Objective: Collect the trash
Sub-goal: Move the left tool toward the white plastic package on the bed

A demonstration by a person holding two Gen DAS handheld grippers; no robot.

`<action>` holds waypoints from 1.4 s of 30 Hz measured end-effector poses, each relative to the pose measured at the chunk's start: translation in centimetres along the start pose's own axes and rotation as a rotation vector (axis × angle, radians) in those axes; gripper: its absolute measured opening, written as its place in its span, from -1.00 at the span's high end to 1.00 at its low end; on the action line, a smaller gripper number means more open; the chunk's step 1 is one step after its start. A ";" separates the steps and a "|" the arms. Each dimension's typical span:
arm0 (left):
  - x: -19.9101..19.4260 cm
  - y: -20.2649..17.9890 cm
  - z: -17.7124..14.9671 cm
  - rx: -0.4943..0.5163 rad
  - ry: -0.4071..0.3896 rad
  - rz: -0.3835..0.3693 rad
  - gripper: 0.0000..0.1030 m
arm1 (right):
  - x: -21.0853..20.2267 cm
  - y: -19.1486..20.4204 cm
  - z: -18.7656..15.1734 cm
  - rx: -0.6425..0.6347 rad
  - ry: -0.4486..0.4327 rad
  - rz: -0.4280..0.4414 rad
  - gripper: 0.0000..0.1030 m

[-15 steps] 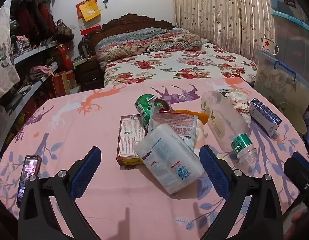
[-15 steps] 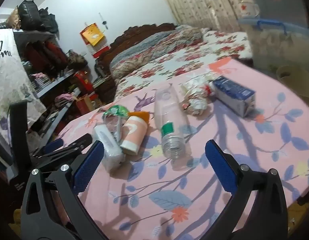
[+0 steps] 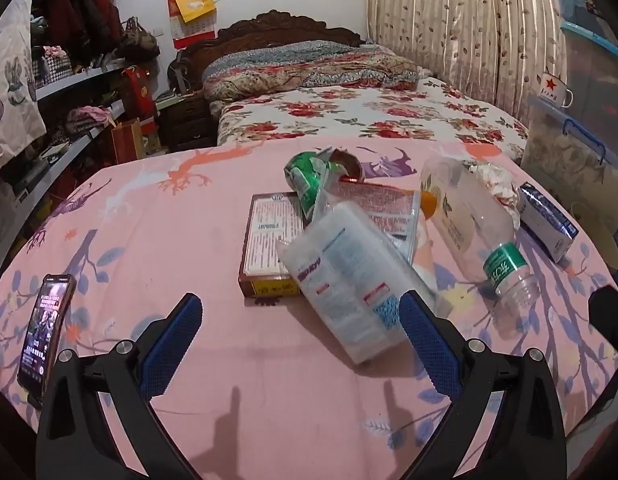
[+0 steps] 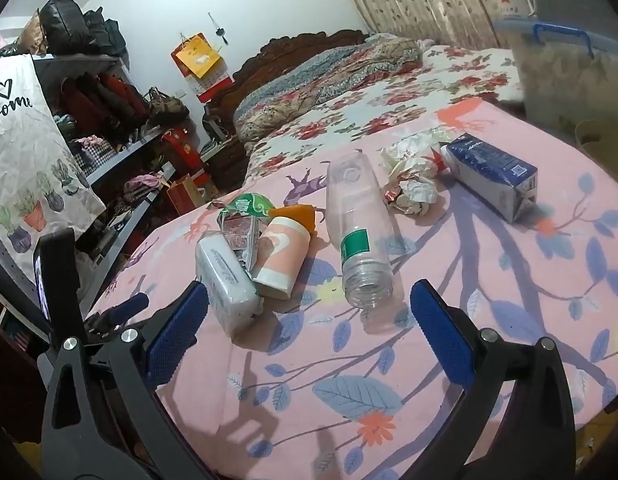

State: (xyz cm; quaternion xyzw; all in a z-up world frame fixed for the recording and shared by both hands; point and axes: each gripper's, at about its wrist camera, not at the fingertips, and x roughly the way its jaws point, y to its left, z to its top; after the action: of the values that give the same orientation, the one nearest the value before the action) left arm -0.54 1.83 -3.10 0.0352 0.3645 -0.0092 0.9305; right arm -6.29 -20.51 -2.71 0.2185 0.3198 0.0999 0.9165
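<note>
Trash lies on a table with a pink patterned cloth (image 3: 189, 208). In the left wrist view a white tissue pack (image 3: 345, 280) leans on a brown box (image 3: 269, 240), with a green crumpled wrapper (image 3: 305, 176) and a red-printed packet (image 3: 381, 208) behind. A clear plastic bottle (image 3: 469, 224) lies to the right, then crumpled paper (image 3: 497, 180) and a blue carton (image 3: 549, 224). My left gripper (image 3: 299, 332) is open, just short of the tissue pack. My right gripper (image 4: 309, 320) is open, close before the bottle (image 4: 359, 236), beside a pink paper cup (image 4: 283, 252) and the tissue pack (image 4: 225, 276).
A phone (image 3: 45, 332) lies at the table's left edge. A bed with a floral cover (image 3: 369, 116) stands beyond the table. Shelves with clothes (image 3: 77, 80) line the left wall. Clear storage boxes (image 3: 573, 152) stack at the right, with a mug (image 3: 555, 90) on top.
Both grippers have come a little closer to the trash, which looms slightly larger in both views. Nothing on the table has moved.
</note>
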 end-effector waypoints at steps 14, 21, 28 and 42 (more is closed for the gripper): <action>-1.0 -0.7 -1.1 0.040 0.005 -0.038 -0.83 | -1.8 0.1 0.5 -0.026 -0.088 -0.083 -0.94; -1.4 1.6 1.7 -0.010 -0.075 0.025 -0.83 | -1.5 0.7 0.1 -0.056 -0.067 -0.083 -0.94; -1.0 2.9 3.2 -0.004 -0.115 0.052 -0.83 | -0.9 1.2 -0.1 -0.074 -0.040 -0.075 -0.94; 0.1 5.1 3.6 -0.029 -0.111 0.096 -0.83 | -0.5 0.4 0.0 -0.033 -0.021 -0.085 -0.94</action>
State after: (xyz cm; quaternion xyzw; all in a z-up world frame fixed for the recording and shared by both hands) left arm 2.24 6.68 -0.23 0.0387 0.3101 0.0385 0.9491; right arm -6.69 -20.29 -2.23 0.1905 0.3174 0.0640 0.9267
